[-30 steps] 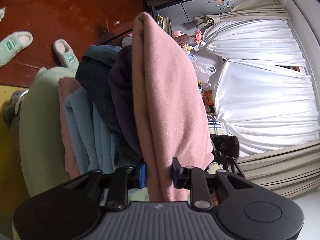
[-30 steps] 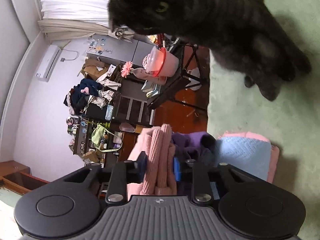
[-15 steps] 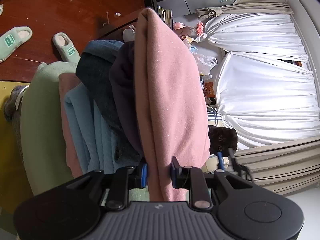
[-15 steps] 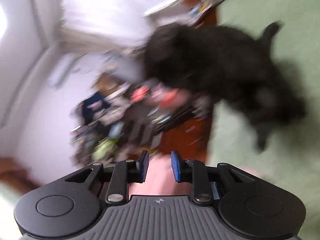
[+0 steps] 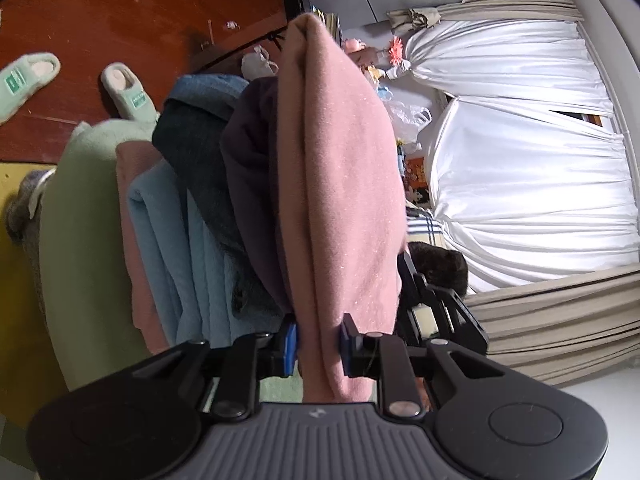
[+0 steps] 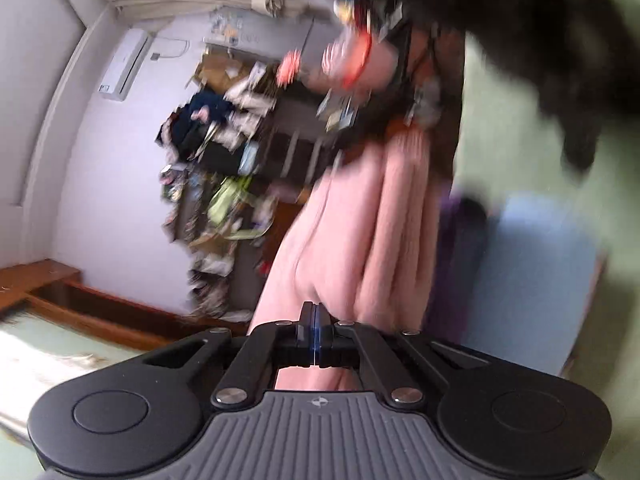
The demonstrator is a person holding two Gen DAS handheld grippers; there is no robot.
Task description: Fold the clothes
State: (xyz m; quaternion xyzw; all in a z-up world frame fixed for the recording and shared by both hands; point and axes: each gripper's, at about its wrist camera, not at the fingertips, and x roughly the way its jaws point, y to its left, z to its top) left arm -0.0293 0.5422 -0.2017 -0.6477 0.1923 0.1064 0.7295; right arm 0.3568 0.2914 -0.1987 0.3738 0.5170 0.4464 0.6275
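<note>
The folded pink garment [image 5: 340, 160] lies on top of a stack of folded clothes: dark purple [image 5: 248, 168], dark blue-green [image 5: 192, 140], light blue [image 5: 168, 232] and pink [image 5: 132, 208]. My left gripper [image 5: 318, 346] is shut on the near edge of the top pink garment. In the blurred right wrist view, my right gripper [image 6: 315, 334] is shut with its pads together and nothing between them. The pink garment [image 6: 360, 232] lies just beyond its tips. The right gripper [image 5: 440, 312] also shows past the garment in the left wrist view.
The stack rests on a pale green cover [image 5: 80, 220]. A black cat [image 6: 520, 20] stands close above the clothes, also seen by the curtains [image 5: 440, 260]. Two slippers [image 5: 128, 92] lie on the wooden floor. Cluttered shelves [image 6: 240, 160] stand against the far wall.
My right gripper let go of the pink garment, swung away, and has closed empty beside it. The left gripper still clamps the same edge. The cat has shifted.
</note>
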